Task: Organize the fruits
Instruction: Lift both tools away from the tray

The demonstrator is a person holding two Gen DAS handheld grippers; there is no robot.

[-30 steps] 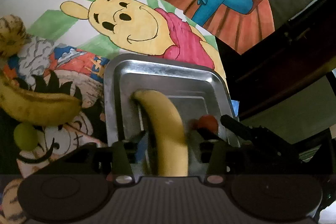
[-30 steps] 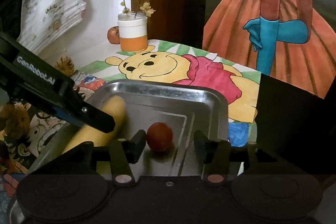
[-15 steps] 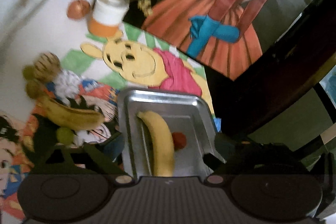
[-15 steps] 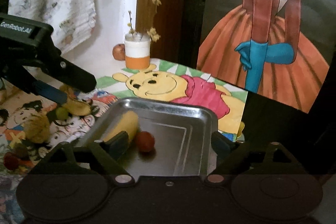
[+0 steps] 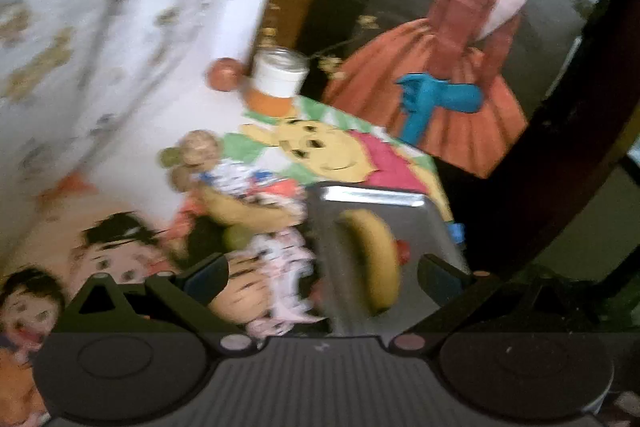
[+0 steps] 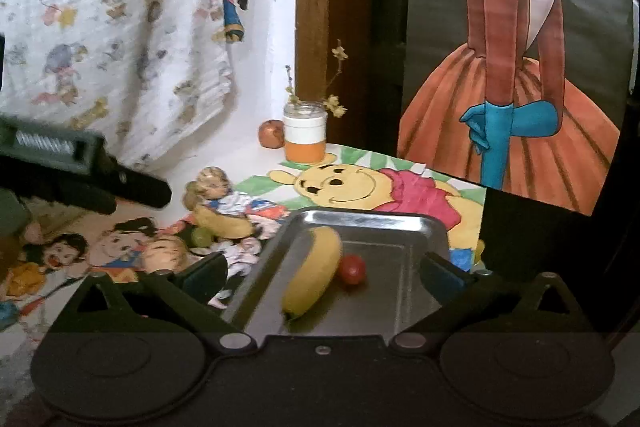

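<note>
Both claws, the left gripper [image 5: 322, 277] and the right gripper [image 6: 323, 273], are opening wide and hold nothing; beyond their tips a metal tray [image 6: 404, 223] carries one banana [image 6: 310, 277] touching one small red fruit [image 6: 352, 269]; a second banana [image 6: 222, 223] lies left of the tray on the drawings.

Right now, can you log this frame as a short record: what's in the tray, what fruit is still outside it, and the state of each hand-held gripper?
tray contents: banana and small red fruit, side by side in the metal tray
fruit outside tray: second banana and green fruit on the cartoon mat, left of the tray
left hand-held gripper: jaws opening, nothing held
right hand-held gripper: jaws opening, nothing held
background: orange-and-white jar
</note>
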